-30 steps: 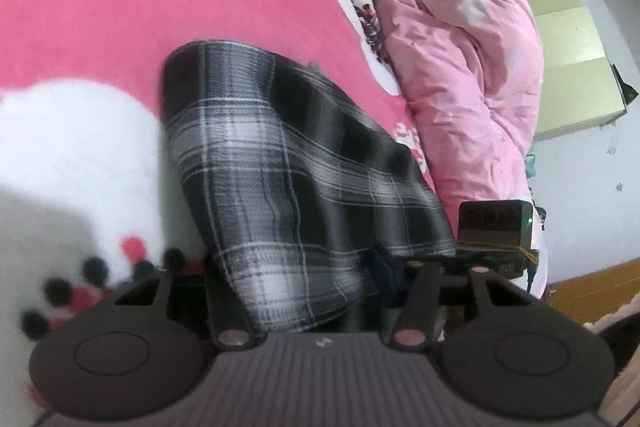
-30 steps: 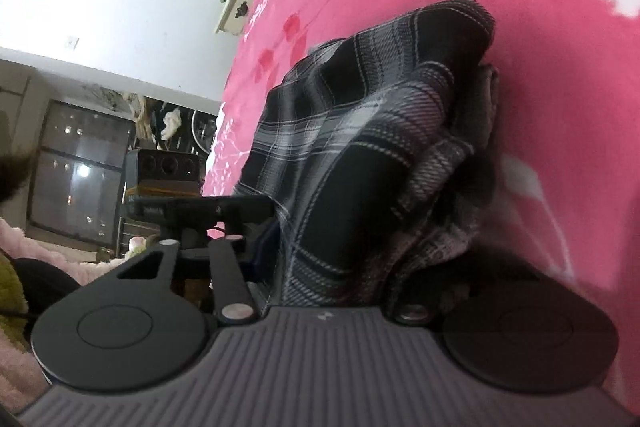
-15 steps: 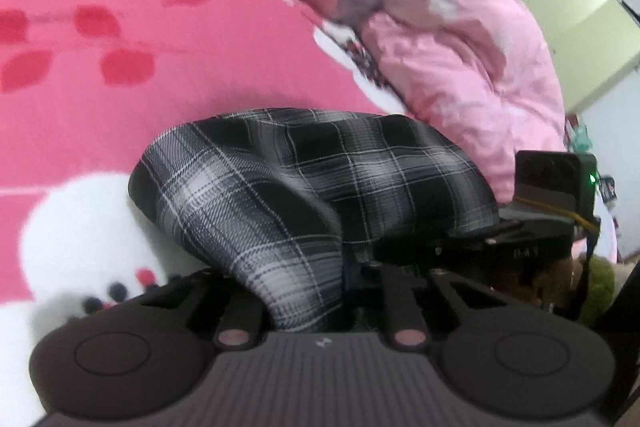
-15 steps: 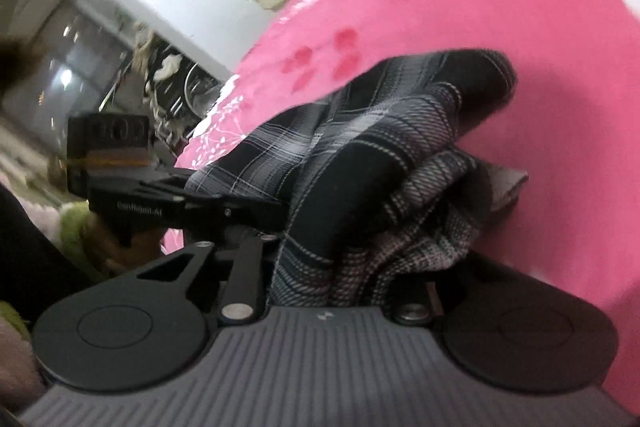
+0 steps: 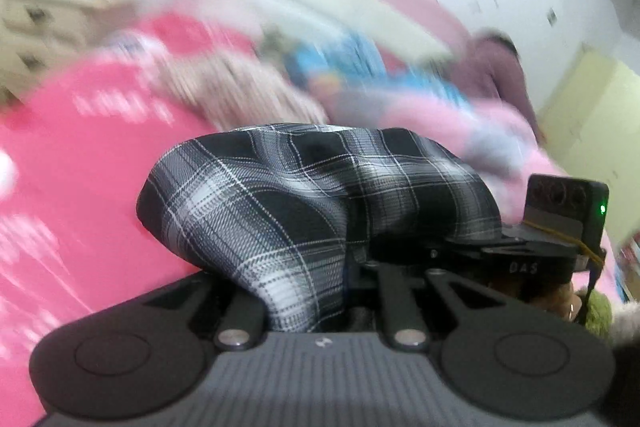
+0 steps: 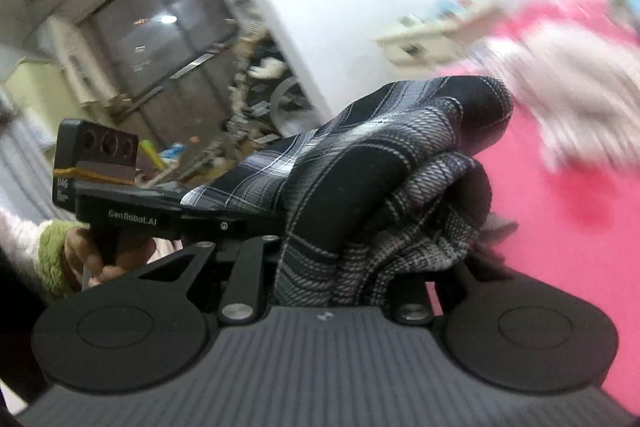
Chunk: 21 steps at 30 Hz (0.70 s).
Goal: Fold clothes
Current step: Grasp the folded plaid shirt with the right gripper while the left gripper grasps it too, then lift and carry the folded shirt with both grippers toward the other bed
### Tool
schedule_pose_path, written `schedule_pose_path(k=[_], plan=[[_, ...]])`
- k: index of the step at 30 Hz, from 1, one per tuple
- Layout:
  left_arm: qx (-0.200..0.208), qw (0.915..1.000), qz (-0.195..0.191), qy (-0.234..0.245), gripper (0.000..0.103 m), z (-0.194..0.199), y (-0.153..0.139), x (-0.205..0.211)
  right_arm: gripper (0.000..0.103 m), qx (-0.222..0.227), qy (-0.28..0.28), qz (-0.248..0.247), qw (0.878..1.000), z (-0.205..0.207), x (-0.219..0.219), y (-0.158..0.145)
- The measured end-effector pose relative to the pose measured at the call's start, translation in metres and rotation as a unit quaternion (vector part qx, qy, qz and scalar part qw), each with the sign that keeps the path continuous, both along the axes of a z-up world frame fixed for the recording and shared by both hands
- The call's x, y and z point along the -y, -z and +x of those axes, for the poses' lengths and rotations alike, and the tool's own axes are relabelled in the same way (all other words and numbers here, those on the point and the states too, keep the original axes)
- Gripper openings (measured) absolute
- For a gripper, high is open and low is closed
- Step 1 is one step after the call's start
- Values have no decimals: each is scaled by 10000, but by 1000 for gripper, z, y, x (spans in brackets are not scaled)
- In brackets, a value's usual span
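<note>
A black-and-white plaid garment (image 5: 304, 195) hangs bunched above the pink bed cover (image 5: 80, 179). My left gripper (image 5: 316, 291) is shut on one part of it, and the cloth hides the fingertips. In the right wrist view the same plaid garment (image 6: 384, 163) bulges out of my right gripper (image 6: 332, 267), which is shut on a thick wad of it. The cloth stretches between the two tools. The right gripper's camera block (image 5: 568, 203) shows at the right edge. A hand (image 6: 104, 255) in a green cuff holds the left tool.
A beige knitted garment (image 6: 568, 83) lies further back on the bed. A pink duvet heap (image 5: 460, 119) and blue cloth (image 5: 360, 59) lie beyond it. A white cabinet (image 6: 432, 35) stands by the wall, with a cluttered glass door (image 6: 168, 43) to its left. The background is blurred.
Both grippers have risen and tilted up, lifting the plaid garment off the bed. Their jaws have narrowed onto the cloth, and the right gripper has rolled upright.
</note>
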<state>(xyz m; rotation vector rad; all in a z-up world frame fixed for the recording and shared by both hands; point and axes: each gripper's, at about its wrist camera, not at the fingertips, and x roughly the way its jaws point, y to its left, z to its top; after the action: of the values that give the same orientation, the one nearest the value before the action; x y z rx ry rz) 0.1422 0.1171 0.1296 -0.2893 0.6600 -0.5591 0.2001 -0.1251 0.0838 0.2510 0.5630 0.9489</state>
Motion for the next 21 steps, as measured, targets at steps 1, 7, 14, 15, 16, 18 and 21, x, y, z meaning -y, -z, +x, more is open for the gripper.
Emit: schedule_pose_path(k=[1,7,14,15,16,18,21], plan=[[150,9997,23,-175,14,-1,-18,-11,21,216,-147,2,9997,9,-14,-19],[1133,9857,527,-1127,14,-30,-143,-68,21,1083,-945,411,9888,42,-89,-125],[1574,9468,1391,-2437,14,-102,-271,-118,21,1589,-2133,1467,9527,50,-185,-212],[1570,9391,1522,-2651,14,-113,-285,-123,21,1602,-2322,1655,9450,51,-199,-221],[1544,9312,1634,-2869,14,-123,-299,-127,21,1596,-2516,1824,9370,50,-214,-227],[1447,9131,1861,-3328,14,-144,-319,-134,21,1578,-2894,2134,9197,48,-244,-237],[1276,8810,2103,-4041,14,-174,-341,-143,21,1352,-3492,2497,8930,40,-293,-245]])
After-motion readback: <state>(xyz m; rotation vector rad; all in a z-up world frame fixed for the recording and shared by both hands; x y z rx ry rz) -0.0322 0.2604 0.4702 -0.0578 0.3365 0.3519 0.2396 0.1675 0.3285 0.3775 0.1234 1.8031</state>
